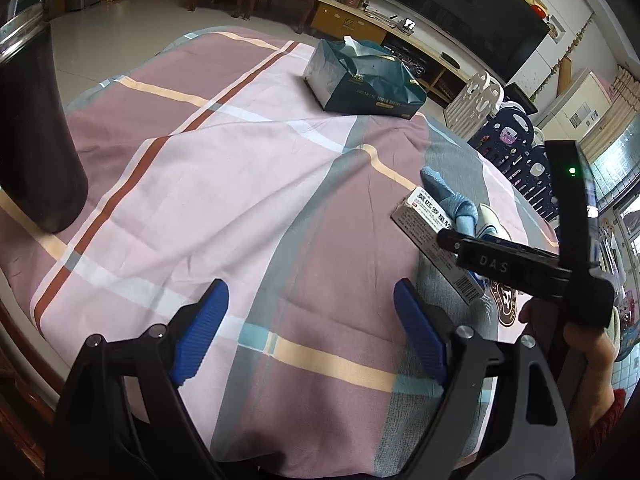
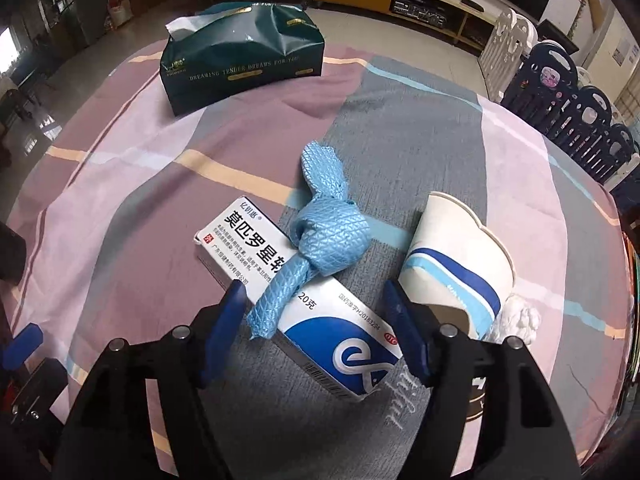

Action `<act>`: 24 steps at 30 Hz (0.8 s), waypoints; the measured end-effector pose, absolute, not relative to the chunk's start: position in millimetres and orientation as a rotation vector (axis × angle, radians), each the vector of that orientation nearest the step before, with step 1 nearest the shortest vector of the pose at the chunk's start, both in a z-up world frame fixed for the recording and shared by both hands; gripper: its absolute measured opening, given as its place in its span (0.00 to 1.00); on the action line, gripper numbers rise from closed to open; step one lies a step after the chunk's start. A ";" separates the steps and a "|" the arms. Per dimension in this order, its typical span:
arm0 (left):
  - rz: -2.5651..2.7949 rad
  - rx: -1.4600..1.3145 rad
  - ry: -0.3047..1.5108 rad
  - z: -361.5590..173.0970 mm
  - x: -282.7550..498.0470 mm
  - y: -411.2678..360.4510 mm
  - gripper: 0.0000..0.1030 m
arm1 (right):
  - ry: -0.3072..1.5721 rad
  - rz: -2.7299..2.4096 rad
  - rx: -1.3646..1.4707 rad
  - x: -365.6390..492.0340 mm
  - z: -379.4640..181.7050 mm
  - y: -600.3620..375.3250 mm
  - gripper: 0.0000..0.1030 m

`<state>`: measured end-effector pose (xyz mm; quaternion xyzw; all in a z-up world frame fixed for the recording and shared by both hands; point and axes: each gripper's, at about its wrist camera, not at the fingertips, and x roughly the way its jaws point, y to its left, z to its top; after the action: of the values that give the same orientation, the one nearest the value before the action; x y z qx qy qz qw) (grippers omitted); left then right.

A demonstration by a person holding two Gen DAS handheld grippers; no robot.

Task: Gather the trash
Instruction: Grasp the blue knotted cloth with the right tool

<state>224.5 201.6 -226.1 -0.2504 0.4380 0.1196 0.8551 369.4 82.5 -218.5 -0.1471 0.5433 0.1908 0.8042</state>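
Medicine carton, white with blue logo and Chinese print, lies flat at lower centre of the right wrist view, on the grey band of the striped cloth over the bench. Knotted blue mesh cloth lies across the carton's upper face, one tail trailing toward the lower left. Crushed paper cup, white with blue stripes, lies on its side just right of the carton; a white crumpled wad sits at its lower right. Dark green tissue pack stands well apart at upper left of the frame.

Right tool: released, blue pads spread to either side of the carton's near end; contact cannot be told.

Left tool: released, nothing between pads, over bare cloth. Dark cylindrical container at left edge of the left wrist view.
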 end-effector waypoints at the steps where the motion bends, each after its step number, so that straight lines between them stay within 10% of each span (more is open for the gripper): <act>1: 0.250 -0.525 0.922 -226.2 224.5 201.3 0.82 | 1.176 0.407 -0.334 369.1 -222.4 83.8 0.68; 7: 0.264 -0.528 0.907 -224.4 222.4 204.0 0.82 | 1.119 0.416 -0.404 343.2 -219.2 90.0 0.51; 17: 0.403 -0.670 0.786 -214.7 200.7 239.5 0.82 | 1.363 0.697 -0.004 303.2 -214.1 90.6 0.51; 24: 0.413 -0.698 0.832 -223.3 203.6 241.3 0.82 | 1.200 0.576 0.096 319.0 -180.2 64.2 0.58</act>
<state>203.6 241.3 -223.3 -0.3295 0.3929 0.1951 0.8360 319.0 64.2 -180.2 0.0447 0.5564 0.2673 0.7855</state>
